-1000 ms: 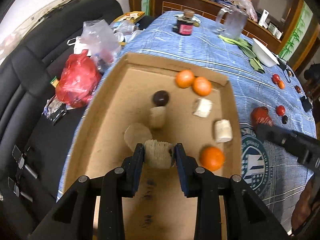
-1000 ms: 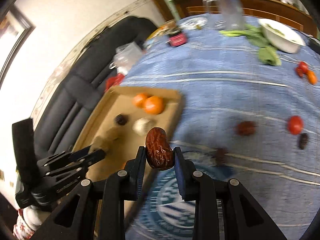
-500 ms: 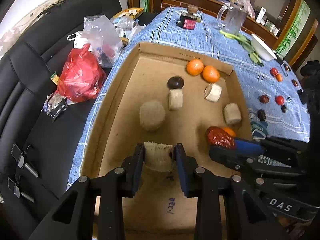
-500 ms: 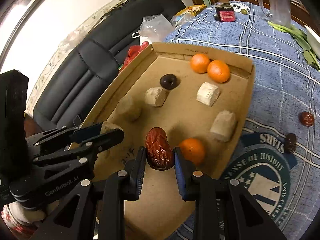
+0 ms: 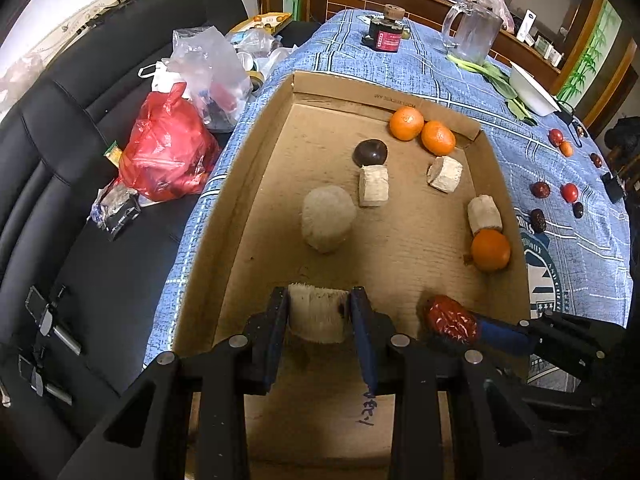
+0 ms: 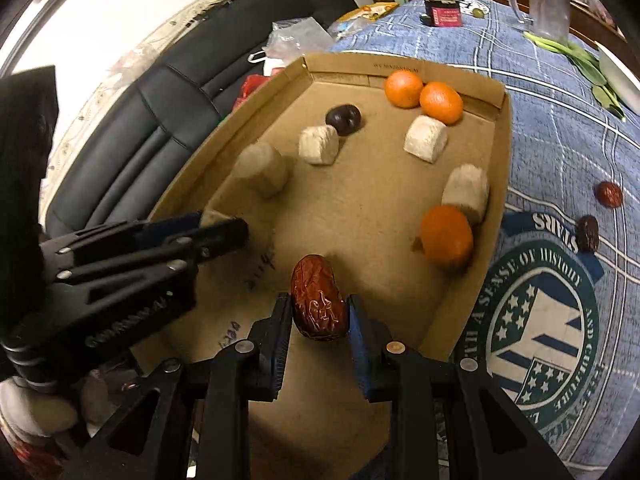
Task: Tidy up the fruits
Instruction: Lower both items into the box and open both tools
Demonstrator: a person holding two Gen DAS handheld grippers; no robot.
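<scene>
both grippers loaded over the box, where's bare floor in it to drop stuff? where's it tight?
Free: the cardboard box floor along its left wall, left of the round pale chunk, and the middle strip between that chunk and the near orange. Crowded: the far right corner, two oranges, a dark fruit and pale chunks; and the near end, where the left gripper and right gripper hang.

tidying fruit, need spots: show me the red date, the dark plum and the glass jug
red date (image 6: 319, 304), right wrist view, wrinkled middle
dark plum (image 5: 370, 152), left wrist view, top
glass jug (image 5: 476, 34), left wrist view, body
</scene>
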